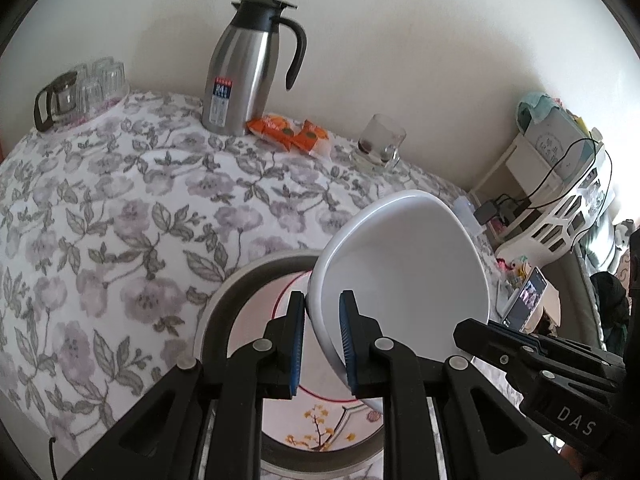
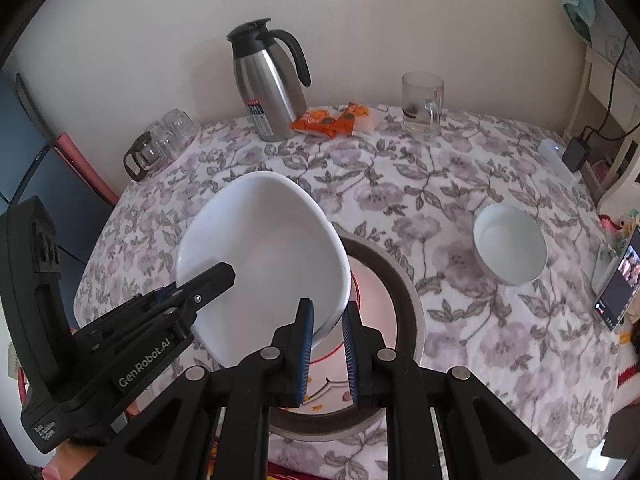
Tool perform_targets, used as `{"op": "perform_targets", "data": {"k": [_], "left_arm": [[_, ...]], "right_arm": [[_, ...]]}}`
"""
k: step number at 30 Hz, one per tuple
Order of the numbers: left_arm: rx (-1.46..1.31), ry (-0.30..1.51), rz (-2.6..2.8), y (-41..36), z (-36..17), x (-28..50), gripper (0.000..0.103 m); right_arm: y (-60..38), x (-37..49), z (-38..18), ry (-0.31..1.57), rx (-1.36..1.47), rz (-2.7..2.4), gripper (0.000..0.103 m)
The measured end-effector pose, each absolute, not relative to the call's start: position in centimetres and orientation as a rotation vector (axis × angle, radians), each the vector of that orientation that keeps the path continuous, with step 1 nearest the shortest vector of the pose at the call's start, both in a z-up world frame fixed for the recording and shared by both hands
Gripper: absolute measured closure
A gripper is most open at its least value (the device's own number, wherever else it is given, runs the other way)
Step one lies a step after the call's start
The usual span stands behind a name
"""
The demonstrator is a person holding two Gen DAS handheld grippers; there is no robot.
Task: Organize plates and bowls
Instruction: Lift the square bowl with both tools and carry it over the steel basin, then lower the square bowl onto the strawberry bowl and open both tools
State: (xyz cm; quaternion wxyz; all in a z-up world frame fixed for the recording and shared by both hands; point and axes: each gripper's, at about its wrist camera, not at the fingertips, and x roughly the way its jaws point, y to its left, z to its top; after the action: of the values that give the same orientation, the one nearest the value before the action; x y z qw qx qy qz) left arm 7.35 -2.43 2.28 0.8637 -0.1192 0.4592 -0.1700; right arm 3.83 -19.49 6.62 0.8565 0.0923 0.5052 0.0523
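A large white bowl hangs tilted over a grey-rimmed plate, and both grippers hold it by the rim. My left gripper is shut on the bowl's left edge, its blue pads on either side of the wall. On the opposite edge my right gripper is shut on the same bowl. Inside the grey plate lies a red-rimmed plate with a flower pattern, partly hidden by the bowl. A small white bowl stands alone on the tablecloth to the right.
Along the wall stand a steel jug, orange packets and a glass mug. Glasses and a glass pot sit at the back left corner. A phone leans at the table's right edge, beside a white shelf.
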Motion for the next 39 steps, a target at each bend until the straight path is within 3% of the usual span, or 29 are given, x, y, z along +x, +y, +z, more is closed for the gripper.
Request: {"op": "perform_targets", "data": {"k": [39], "left_arm": [[-0.298, 1.132, -0.351, -1.8, -0.6, 8.8, 0.084]], "right_arm": [[-19.0, 5.1, 2.8, 1.197, 0.247, 0.096, 0.086]]}}
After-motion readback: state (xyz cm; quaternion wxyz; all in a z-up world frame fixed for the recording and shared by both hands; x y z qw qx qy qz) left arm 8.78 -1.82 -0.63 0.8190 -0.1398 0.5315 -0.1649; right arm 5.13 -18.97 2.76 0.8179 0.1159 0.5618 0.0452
